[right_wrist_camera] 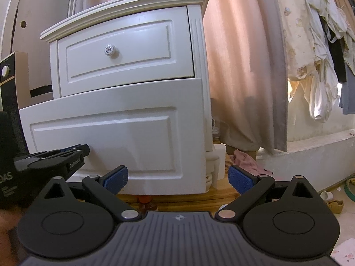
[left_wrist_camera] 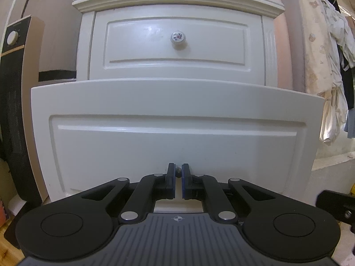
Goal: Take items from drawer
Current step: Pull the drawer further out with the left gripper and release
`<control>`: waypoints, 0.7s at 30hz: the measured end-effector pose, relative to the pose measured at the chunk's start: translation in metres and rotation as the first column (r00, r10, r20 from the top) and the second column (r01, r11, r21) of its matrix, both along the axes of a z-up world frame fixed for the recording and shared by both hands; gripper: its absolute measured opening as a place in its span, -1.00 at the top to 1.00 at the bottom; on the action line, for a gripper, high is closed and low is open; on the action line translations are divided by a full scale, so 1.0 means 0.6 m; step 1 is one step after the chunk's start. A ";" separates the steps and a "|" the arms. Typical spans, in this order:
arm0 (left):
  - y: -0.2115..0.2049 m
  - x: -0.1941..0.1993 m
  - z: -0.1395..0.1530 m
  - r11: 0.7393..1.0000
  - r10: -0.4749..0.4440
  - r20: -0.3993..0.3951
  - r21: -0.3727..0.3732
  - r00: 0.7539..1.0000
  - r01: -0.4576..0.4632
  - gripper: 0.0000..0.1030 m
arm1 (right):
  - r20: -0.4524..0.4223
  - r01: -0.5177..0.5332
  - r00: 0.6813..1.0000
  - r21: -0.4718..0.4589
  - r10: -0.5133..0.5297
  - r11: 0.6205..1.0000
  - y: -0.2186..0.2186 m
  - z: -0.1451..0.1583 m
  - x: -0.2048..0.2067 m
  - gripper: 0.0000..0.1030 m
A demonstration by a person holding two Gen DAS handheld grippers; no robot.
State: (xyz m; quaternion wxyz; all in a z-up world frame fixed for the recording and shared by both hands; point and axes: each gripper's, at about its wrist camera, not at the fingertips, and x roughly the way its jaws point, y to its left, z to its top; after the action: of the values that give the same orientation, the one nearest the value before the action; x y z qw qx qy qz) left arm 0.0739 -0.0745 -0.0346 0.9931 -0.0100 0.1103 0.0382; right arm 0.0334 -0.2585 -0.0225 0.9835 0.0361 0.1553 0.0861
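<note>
My left gripper (left_wrist_camera: 178, 173) is closed almost completely on the small knob (left_wrist_camera: 178, 169) of the lower drawer (left_wrist_camera: 173, 133), its two fingers pinching the dark stem with only a sliver of gap showing. That drawer front stands out toward me from the white nightstand (left_wrist_camera: 177, 2), its top edge overlapping the bottom of the upper drawer (left_wrist_camera: 175, 44); I cannot see inside it from here. The upper drawer sits flush and carries a round white knob with a small flower print (left_wrist_camera: 177, 37).

My right gripper (right_wrist_camera: 177, 178) is held wide open and grips nothing, its blue pads (right_wrist_camera: 116, 177) spread either side of the nightstand's near right corner, low by the wooden floor (right_wrist_camera: 177, 199).

From the right wrist view, my left gripper appears at the left edge against the drawer front, and beside it a dark surface bears white letters reading "DAS" (right_wrist_camera: 5, 176); the rest is cut off. A black-and-tan appliance with a white dial (left_wrist_camera: 12, 38) stands left of the nightstand. Pale clothes (right_wrist_camera: 310, 55) hang far right before a pink curtain (right_wrist_camera: 239, 44).
</note>
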 end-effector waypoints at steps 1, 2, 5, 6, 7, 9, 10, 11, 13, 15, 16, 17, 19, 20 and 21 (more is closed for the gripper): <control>0.000 -0.004 -0.001 1.000 0.001 0.001 0.003 1.000 -0.001 0.95 | -0.001 -0.003 1.000 0.001 0.003 1.000 0.000 0.000 -0.001 -1.00; 0.000 -0.007 -0.001 1.000 0.000 0.001 0.002 1.000 0.000 0.95 | -0.002 -0.005 1.000 0.002 0.005 1.000 0.001 -0.002 0.001 -1.00; 0.002 -0.017 0.001 1.000 -0.001 -0.003 -0.011 1.000 0.001 1.00 | -0.002 -0.016 1.000 0.000 0.016 1.000 0.002 -0.006 0.001 -1.00; 0.000 -0.023 0.001 1.000 0.001 0.003 -0.008 1.000 -0.001 1.00 | -0.001 -0.020 1.000 0.000 0.020 1.000 0.002 -0.006 0.000 -1.00; -0.004 -0.031 0.001 1.000 0.000 0.011 0.002 1.000 0.000 1.00 | -0.001 -0.025 1.000 0.000 0.025 1.000 0.002 -0.006 -0.001 -1.00; -0.008 -0.039 0.002 1.000 -0.001 0.021 0.013 1.000 0.001 1.00 | 0.001 -0.029 1.000 -0.001 0.029 1.000 0.002 -0.006 -0.001 -1.00; -0.008 -0.040 0.003 1.000 -0.001 0.023 0.014 1.000 0.001 1.00 | 0.001 -0.029 1.000 0.000 0.029 1.000 0.001 -0.006 -0.001 -1.00; -0.008 -0.040 0.004 1.000 0.002 0.024 0.013 1.000 -0.002 1.00 | 0.000 -0.029 1.000 0.002 0.029 1.000 -0.001 -0.006 -0.001 -1.00; -0.005 -0.037 0.006 1.000 0.005 0.020 0.005 1.000 -0.006 1.00 | 0.000 -0.028 1.000 0.003 0.028 1.000 -0.002 -0.006 0.000 -1.00; -0.003 -0.035 0.007 1.000 0.007 0.015 0.000 1.000 -0.007 1.00 | 0.001 -0.027 1.000 0.003 0.027 1.000 -0.003 -0.006 0.002 -1.00; -0.003 -0.035 0.007 1.000 0.007 0.014 -0.001 1.000 -0.007 1.00 | 0.001 -0.026 1.000 0.004 0.026 1.000 -0.002 -0.006 0.002 -1.00; -0.003 -0.035 0.007 1.000 0.007 0.013 0.000 1.000 -0.007 1.00 | 0.001 -0.026 1.000 0.005 0.026 1.000 -0.002 -0.007 0.002 -1.00; -0.002 -0.035 0.007 1.000 0.006 0.011 0.000 1.000 -0.006 1.00 | 0.000 -0.025 1.000 0.005 0.025 1.000 0.000 -0.008 0.002 -1.00; -0.001 -0.034 0.006 1.000 0.006 0.010 0.000 1.000 -0.006 1.00 | -0.001 -0.025 1.000 0.005 0.025 1.000 0.001 -0.008 0.003 -1.00; -0.001 -0.034 0.006 1.000 0.006 0.009 -0.001 1.000 -0.006 1.00 | -0.002 -0.026 1.000 0.005 0.026 1.000 0.002 -0.008 0.004 -1.00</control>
State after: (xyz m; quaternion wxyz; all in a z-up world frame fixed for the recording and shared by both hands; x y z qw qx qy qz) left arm 0.0532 -0.0749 -0.0312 0.9935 -0.0111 0.1057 0.0411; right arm 0.0359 -0.2574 -0.0275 0.9820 0.0366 0.1566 0.0991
